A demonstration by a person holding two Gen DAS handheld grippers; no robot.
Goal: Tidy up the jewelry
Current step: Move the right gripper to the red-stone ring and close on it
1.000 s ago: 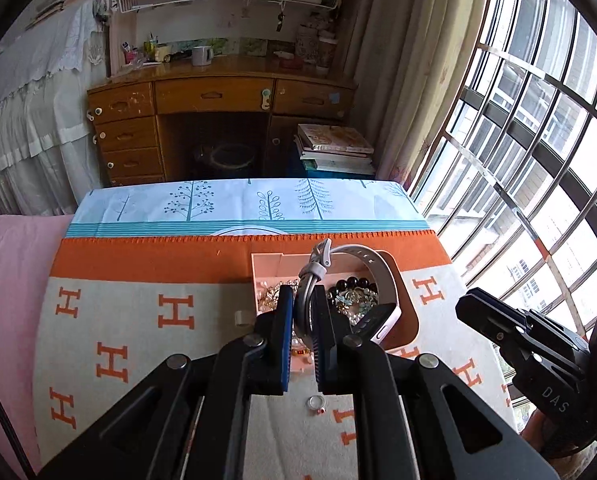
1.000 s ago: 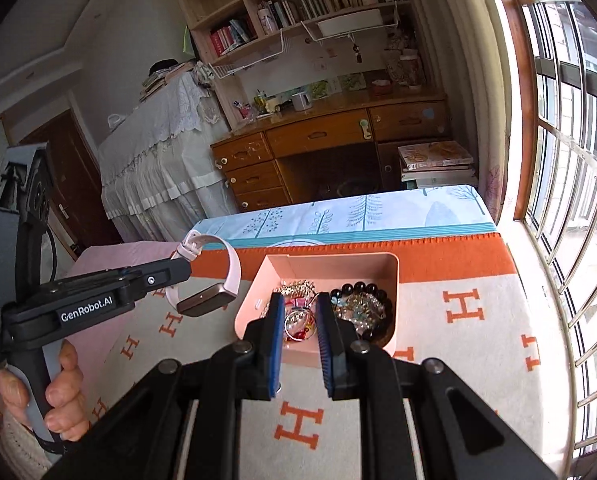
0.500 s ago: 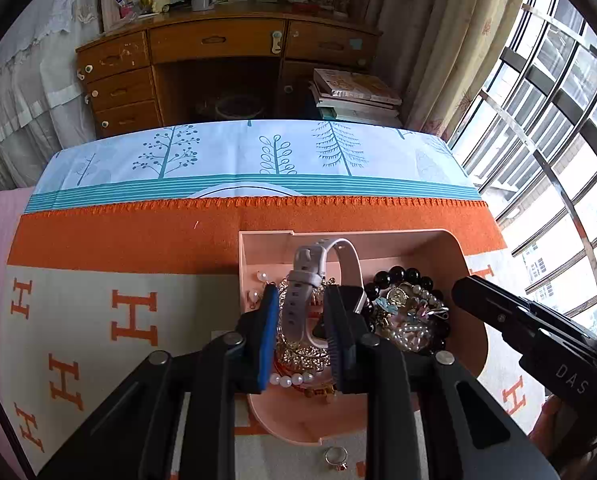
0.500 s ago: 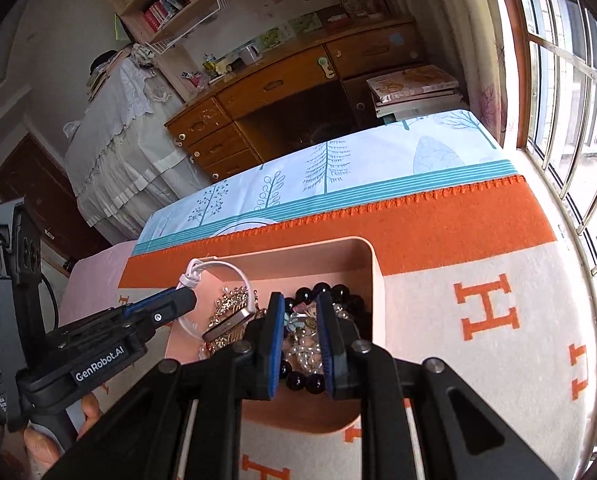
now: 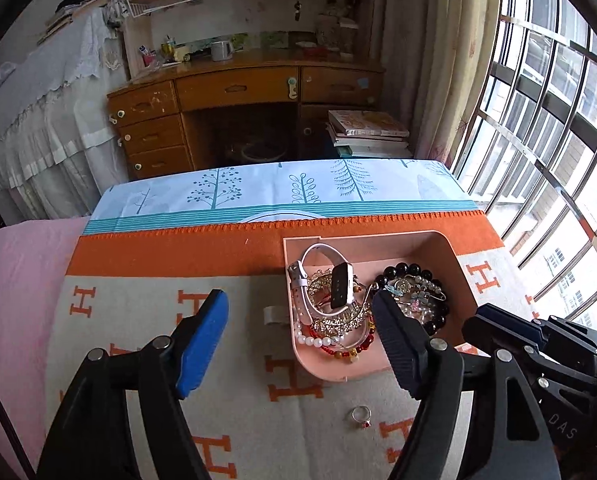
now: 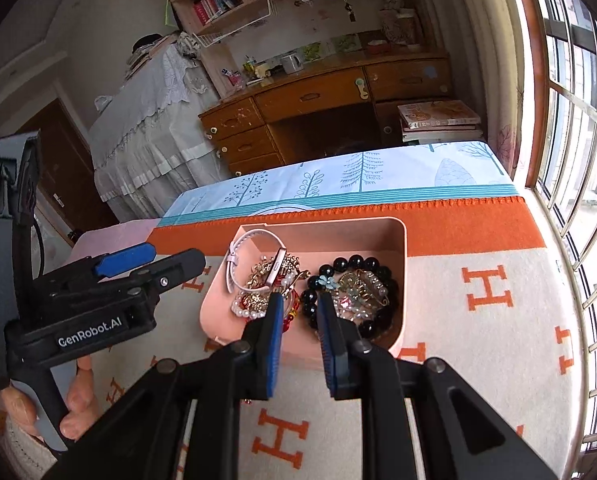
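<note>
Resting inside the pink tray, the white watch lies on top of the tangled gold chains, beside the black bead bracelet; this item counts as stowed. One ring remains outside, on the blanket just ahead of the left gripper, between its jaws, which stand wide apart and hold nothing. The right gripper hovers over the tray's near rim, jaws parted narrowly, empty. Judged remaining: tray the ring.
</note>
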